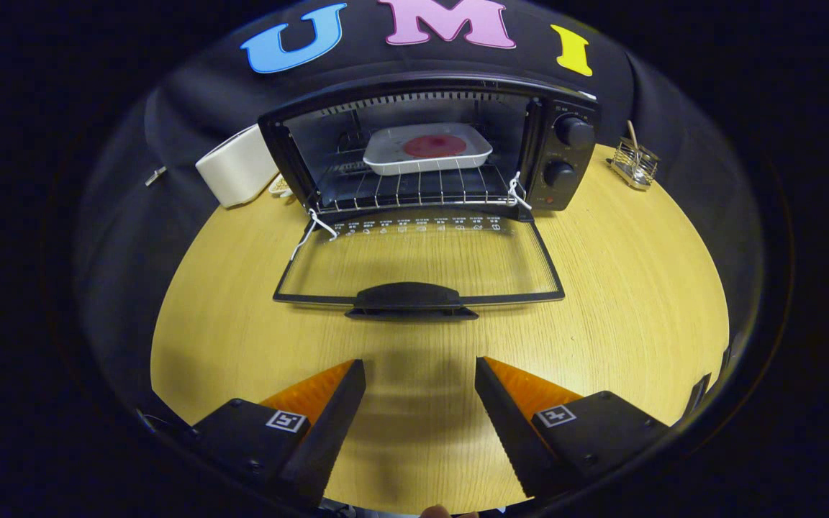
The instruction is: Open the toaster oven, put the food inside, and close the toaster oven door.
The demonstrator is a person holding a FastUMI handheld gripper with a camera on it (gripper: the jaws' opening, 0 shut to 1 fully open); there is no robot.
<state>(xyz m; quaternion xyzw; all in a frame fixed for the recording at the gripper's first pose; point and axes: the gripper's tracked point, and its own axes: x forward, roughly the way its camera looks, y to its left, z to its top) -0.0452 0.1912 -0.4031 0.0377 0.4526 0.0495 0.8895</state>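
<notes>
I'm holding the gripper [420,374] low over the wooden table [637,288], fingers spread wide and holding nothing, just bare tabletop between them. Straight ahead of the fingertips lies the toaster oven door [422,262], dropped fully open and lying nearly flat toward me. Its dark handle [409,296] sits dead centre, just beyond the gap between the fingers, with its long axis running crosswise to my line of approach. That's the relation I care about: the handle is square in front, close, and lined up with the middle of the opening.

Beyond the door, the toaster oven [429,144] gapes open. On its wire rack [414,188] rests a shallow white tray [429,150], rectangular with rounded corners, carrying a flat round reddish piece of food [435,146]. So the food is already inside, well back from the fingers.

The door is clear glass in a thin dark frame, smooth and glossy. White cords [311,229] hang at both hinges. The oven body is black, with two round knobs [574,132] on its far right side.

My judgement: only the closing is left. I'd come in under or against that handle and lift the door up and away from me.
</notes>
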